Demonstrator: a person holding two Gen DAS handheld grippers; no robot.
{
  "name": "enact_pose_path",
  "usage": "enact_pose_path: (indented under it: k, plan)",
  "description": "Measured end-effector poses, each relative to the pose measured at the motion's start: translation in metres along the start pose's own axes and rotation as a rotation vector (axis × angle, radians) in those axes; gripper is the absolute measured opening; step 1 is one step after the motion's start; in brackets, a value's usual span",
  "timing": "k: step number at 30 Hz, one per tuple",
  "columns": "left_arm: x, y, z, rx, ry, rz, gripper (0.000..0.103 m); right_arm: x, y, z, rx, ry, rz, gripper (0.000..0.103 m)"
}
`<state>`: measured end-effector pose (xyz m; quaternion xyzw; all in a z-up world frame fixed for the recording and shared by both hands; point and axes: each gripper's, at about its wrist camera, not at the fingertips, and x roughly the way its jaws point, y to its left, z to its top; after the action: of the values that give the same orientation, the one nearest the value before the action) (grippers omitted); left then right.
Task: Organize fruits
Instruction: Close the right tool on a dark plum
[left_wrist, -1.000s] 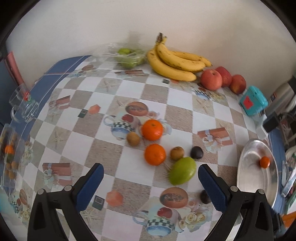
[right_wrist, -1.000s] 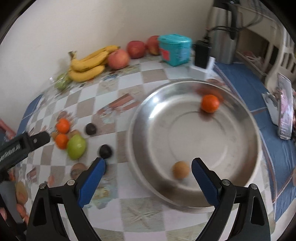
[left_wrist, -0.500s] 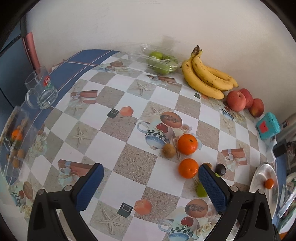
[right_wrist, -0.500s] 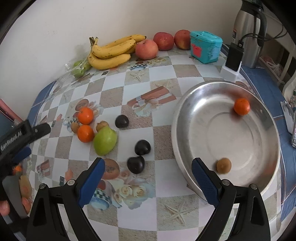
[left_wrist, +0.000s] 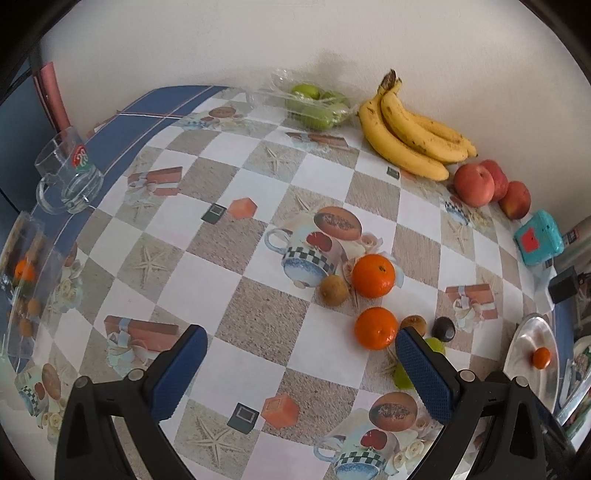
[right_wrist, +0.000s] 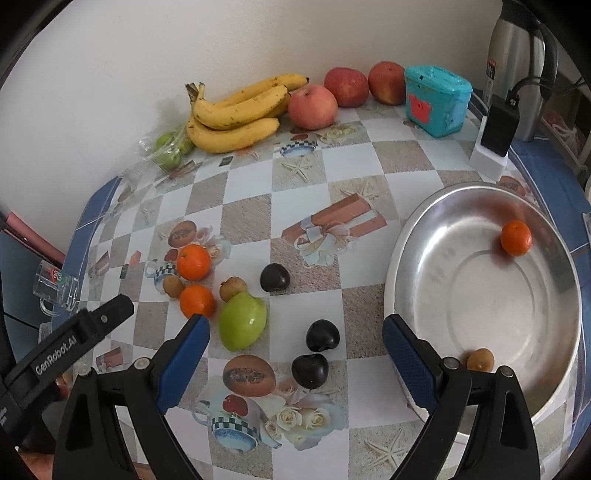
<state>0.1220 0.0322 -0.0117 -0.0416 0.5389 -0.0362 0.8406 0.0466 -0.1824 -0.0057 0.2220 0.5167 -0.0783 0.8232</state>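
Both claws hang over the counter (right_wrist: 354, 166) spread wide, holding nothing. The right claw (right_wrist: 295, 354) sits above two dark plums (right_wrist: 322, 335), with a green fruit (right_wrist: 242, 320) just left of them. The metal bowl (right_wrist: 417, 258) to the right holds a small orange (right_wrist: 515, 237) at its far side and a brown kiwi (right_wrist: 480, 360) near its front rim. The left claw (left_wrist: 295, 365) looks onto two oranges (left_wrist: 373, 276) and another kiwi (left_wrist: 333, 290). Bananas (right_wrist: 236, 114) and apples (right_wrist: 312, 106) line the wall.
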Motion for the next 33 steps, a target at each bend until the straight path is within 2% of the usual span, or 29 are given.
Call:
enact_pose_path:
  k: [15,23,24,26,33]
  plan:
    - [0.011,-0.016,-0.003,0.008,0.047,-0.012,0.103,0.017,-0.010,-0.001,-0.024,0.028,0.013,0.095]
    - [0.008,-0.022,-0.004,0.013,0.042,-0.023,0.103,0.021,-0.012,-0.004,-0.037,0.038,-0.001,0.094]
    - [0.008,-0.023,-0.004,0.014,0.043,-0.025,0.103,0.021,-0.011,-0.004,-0.038,0.038,0.005,0.093]
    - [0.009,-0.025,-0.005,0.017,0.047,-0.029,0.103,0.022,-0.010,-0.004,-0.046,0.039,0.007,0.085]
    - [0.014,-0.026,-0.007,0.015,0.065,-0.031,0.103,0.034,-0.011,-0.009,-0.053,0.083,-0.013,0.070]
